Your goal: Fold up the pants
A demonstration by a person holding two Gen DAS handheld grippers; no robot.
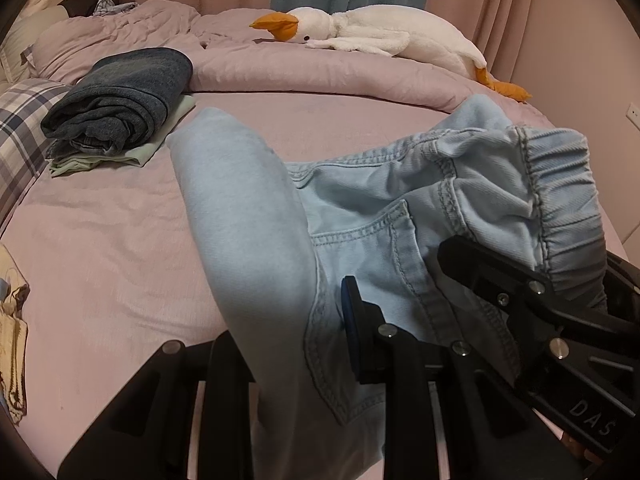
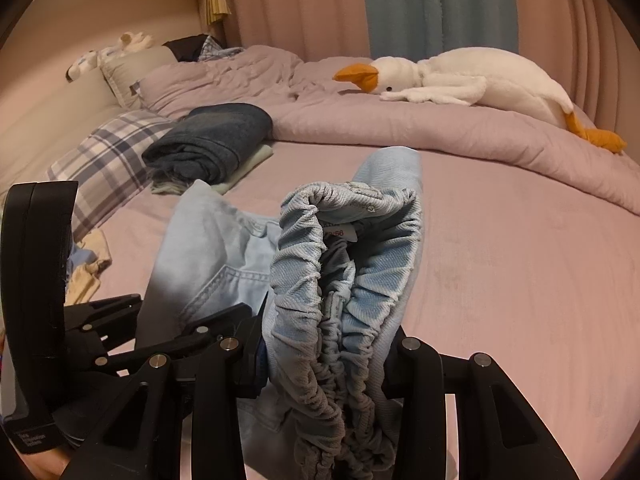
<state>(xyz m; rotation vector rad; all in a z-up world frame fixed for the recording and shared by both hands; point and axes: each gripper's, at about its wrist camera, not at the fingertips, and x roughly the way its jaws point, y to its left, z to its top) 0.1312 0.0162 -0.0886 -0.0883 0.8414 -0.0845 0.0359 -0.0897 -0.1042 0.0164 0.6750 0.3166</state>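
Observation:
Light blue denim pants (image 1: 360, 232) with an elastic waistband hang between both grippers above the pink bed. My left gripper (image 1: 296, 360) is shut on the pants near a back pocket; the cloth hides its left finger. My right gripper (image 2: 328, 344) is shut on the bunched elastic waistband (image 2: 340, 280). In the left wrist view the right gripper (image 1: 520, 292) shows at the right, clamped on the waistband. In the right wrist view the left gripper (image 2: 180, 332) shows at the lower left, close beside.
A stack of folded clothes, dark denim on top (image 1: 120, 100), lies at the back left by a plaid pillow (image 1: 20, 128). A white plush goose (image 1: 380, 32) rests on the rumpled pink duvet (image 1: 320, 68). Beige cloth (image 1: 12, 340) lies at the left edge.

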